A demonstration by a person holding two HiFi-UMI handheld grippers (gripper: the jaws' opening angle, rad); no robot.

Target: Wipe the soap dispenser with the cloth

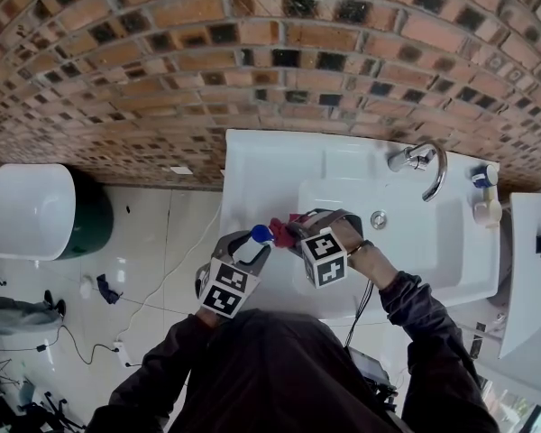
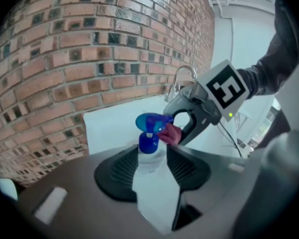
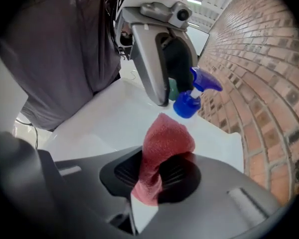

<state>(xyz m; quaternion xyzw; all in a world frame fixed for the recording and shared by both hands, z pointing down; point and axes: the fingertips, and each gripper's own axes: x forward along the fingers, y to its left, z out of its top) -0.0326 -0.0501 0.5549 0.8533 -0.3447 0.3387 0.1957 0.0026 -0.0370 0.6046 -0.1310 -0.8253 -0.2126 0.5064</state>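
Seen from above a white sink (image 1: 451, 242) by a brick wall (image 1: 162, 52): the left hand-held gripper (image 1: 252, 253) clamps a clear soap dispenser (image 2: 149, 136) with a blue pump top upright between its jaws, and the right hand-held gripper (image 3: 157, 172) pinches a bunched red cloth (image 3: 165, 141), held right beside the pump's nozzle

No text, label, brand or number can be read anywhere.

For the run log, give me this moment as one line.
left gripper: shut on soap dispenser | right gripper: shut on red cloth | red cloth beside blue pump head | at white sink
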